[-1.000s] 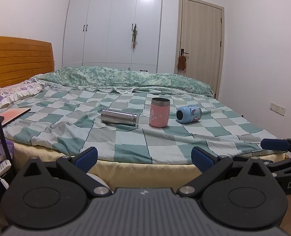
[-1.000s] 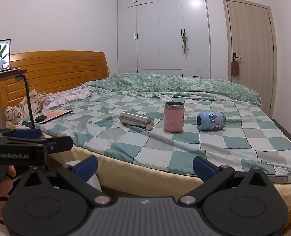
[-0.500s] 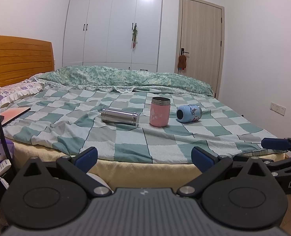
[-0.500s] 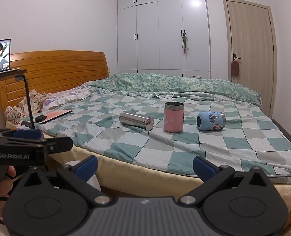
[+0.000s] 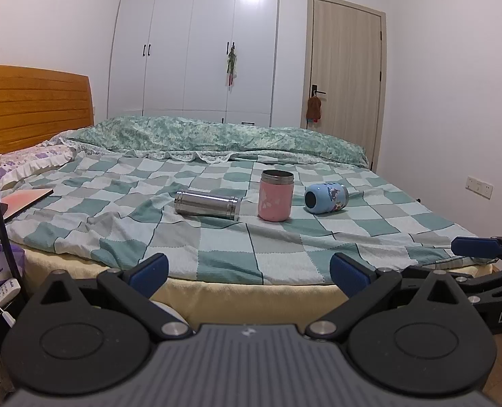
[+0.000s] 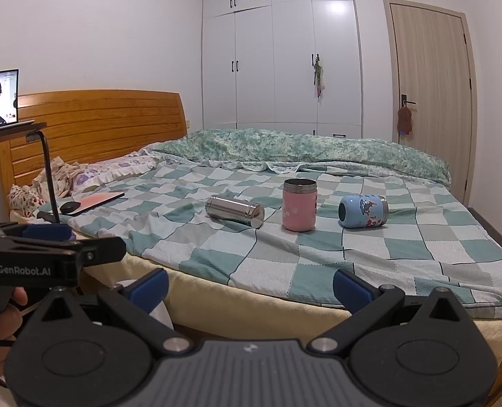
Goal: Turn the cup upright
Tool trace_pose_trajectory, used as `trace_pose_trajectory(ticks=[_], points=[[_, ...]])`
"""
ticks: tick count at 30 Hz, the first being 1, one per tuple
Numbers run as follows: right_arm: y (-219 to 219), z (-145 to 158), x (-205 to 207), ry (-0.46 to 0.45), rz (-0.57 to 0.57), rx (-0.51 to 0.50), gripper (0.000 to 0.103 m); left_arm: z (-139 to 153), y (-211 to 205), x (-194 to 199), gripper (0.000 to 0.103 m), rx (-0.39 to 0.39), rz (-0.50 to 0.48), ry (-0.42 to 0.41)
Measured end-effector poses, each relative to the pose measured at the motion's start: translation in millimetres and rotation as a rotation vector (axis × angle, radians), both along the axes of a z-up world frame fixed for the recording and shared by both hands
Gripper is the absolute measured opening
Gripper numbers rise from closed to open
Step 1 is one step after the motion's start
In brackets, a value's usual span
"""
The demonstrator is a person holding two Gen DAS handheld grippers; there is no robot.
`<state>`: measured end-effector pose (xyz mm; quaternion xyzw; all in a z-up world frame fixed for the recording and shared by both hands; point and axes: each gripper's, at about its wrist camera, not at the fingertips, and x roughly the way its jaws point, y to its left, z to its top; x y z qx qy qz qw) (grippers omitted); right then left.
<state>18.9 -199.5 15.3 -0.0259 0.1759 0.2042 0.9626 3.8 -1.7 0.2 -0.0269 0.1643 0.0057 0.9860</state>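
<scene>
Pink cup [image 5: 275, 195] stands upright on the bed [image 5: 217, 257]; steel cup [image 5: 207, 204] and blue cup [image 5: 326, 197] lie sideways. My left gripper [image 5: 249, 268] and right gripper [image 6: 251, 286] hold jaws wide, empty, well apart from them.

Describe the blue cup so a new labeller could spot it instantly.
Start at the bed with the green-and-white checked blanket; three cups sit in a row across its middle. The blue cup is the rightmost, beside the upright pink cup. It is short and stubby with a cartoon print, lying on its side, unlike the long plain steel cup lying at the left.
</scene>
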Motion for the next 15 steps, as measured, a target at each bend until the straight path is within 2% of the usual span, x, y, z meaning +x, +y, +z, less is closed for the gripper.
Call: trace_pose_trajectory(ticks=[15], points=[[-0.6, 0.6, 0.4, 0.002, -0.004, -0.001, 0.103, -0.1, 0.9, 2.4, 0.103, -0.006, 0.002, 0.009]])
